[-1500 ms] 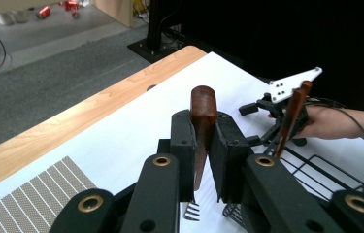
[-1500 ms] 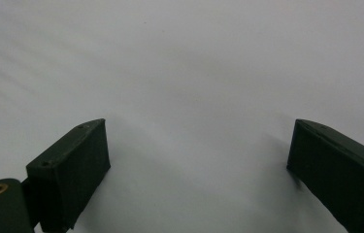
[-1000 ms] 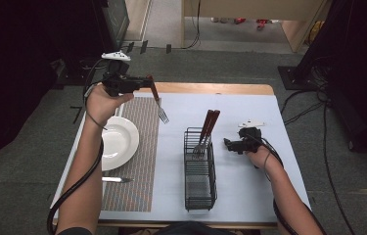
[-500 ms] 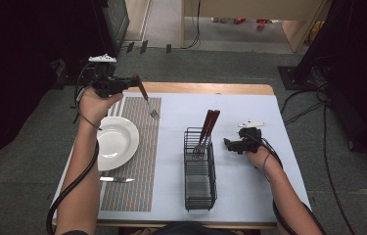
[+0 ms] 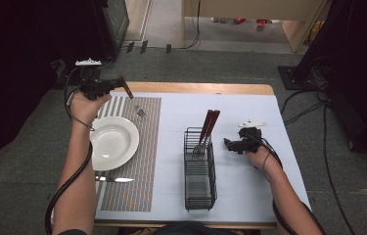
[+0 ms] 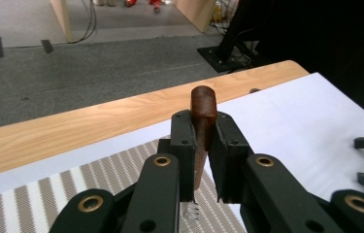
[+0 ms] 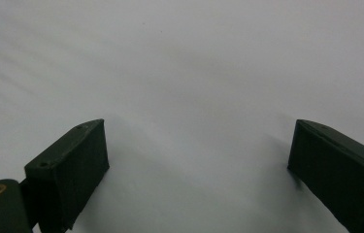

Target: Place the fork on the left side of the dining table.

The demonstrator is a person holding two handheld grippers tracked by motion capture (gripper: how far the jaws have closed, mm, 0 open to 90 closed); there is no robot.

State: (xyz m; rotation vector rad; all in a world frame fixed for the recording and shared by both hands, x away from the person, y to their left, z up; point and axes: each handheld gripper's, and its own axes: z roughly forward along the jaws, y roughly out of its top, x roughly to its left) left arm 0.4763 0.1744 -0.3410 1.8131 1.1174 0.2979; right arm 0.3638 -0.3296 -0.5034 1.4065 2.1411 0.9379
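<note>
Left hand-held gripper (image 5: 115,86) clamps fork (image 5: 132,100) by its brown handle, tines angled down over striped placemat (image 5: 144,161) beside plate (image 5: 114,142), prob. to lay it there w/ knife (image 5: 115,179), while right hand-held gripper (image 5: 230,144) rests open on tabletop (image 5: 249,186) near cutlery basket (image 5: 199,171).

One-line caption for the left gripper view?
Left tongs clamp a brown-handled fork, tines down, above the striped placemat.

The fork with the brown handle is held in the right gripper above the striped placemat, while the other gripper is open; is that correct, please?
Not quite: the left gripper, not the right, holds the fork above the striped placemat, as the left gripper view shows. The open one is the right gripper.
</note>
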